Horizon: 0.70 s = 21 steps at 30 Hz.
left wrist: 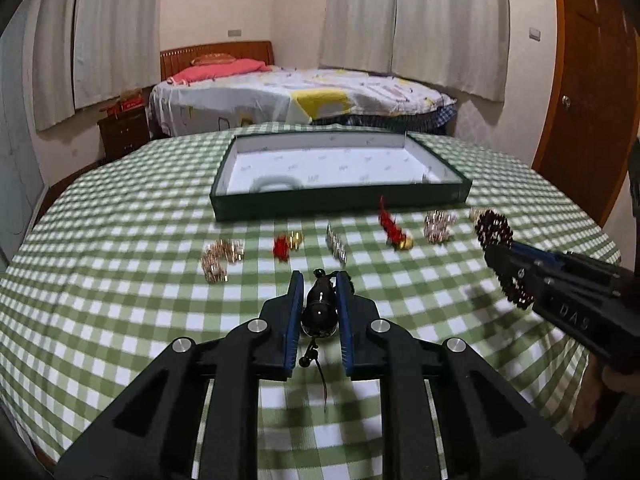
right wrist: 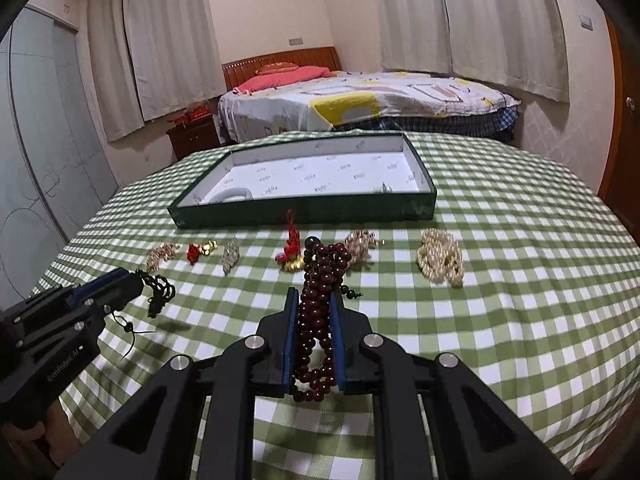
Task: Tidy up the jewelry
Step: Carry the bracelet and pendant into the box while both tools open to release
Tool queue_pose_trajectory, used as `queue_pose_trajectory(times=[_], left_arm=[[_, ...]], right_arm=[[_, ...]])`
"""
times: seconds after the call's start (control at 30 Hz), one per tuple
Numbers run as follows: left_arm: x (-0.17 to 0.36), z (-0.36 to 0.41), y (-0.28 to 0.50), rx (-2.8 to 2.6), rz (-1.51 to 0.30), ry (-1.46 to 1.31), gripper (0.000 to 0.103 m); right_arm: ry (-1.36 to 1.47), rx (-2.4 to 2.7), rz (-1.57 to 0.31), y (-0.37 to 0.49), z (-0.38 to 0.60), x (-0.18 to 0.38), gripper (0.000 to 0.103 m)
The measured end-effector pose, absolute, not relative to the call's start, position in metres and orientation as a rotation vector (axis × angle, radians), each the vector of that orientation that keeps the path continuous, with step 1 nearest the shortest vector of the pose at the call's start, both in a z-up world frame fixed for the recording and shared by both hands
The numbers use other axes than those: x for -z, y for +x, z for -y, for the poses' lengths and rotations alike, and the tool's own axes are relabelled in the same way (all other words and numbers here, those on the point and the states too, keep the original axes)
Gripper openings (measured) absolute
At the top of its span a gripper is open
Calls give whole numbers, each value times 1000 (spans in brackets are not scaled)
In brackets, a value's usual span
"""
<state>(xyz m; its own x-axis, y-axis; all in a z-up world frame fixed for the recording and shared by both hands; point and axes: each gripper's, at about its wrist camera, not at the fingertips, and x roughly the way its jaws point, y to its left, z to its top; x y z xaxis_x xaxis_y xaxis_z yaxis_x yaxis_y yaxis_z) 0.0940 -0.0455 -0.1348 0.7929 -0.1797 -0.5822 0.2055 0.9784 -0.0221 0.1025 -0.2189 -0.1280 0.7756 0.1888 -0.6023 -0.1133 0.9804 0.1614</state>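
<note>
My left gripper (left wrist: 319, 280) is shut on a glossy black gourd-shaped pendant (left wrist: 319, 308); its thin cord dangles below, above the cloth. My right gripper (right wrist: 315, 294) is shut on a dark red bead string (right wrist: 318, 300), which bunches up past the fingertips and loops down behind them. Each gripper shows in the other view: the right gripper (left wrist: 493, 249) with its red beads (left wrist: 494, 227), the left gripper (right wrist: 138, 282) with the black pendant (right wrist: 160, 294). A shallow green tray with white lining (left wrist: 340, 200) (right wrist: 304, 210) lies beyond, holding a white bangle (left wrist: 276, 182) and a small item near its right corner.
Loose jewelry lies in a row before the tray: gold chains (left wrist: 220, 258), red-and-gold charms (left wrist: 286, 243) (left wrist: 394, 232), a silver piece (left wrist: 336, 243), a crystal bracelet (left wrist: 438, 226) and a pearl necklace (right wrist: 440, 260). The round table wears a green checked cloth (right wrist: 500, 300). A bed stands behind.
</note>
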Motion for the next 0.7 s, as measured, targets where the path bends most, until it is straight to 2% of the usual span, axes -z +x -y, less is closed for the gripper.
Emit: queue_pose_trajectory(times=[0.7], left_arm=[[66, 71, 181, 249, -455, 4, 17]], right_arm=[[110, -173, -509, 185, 223, 64, 16]])
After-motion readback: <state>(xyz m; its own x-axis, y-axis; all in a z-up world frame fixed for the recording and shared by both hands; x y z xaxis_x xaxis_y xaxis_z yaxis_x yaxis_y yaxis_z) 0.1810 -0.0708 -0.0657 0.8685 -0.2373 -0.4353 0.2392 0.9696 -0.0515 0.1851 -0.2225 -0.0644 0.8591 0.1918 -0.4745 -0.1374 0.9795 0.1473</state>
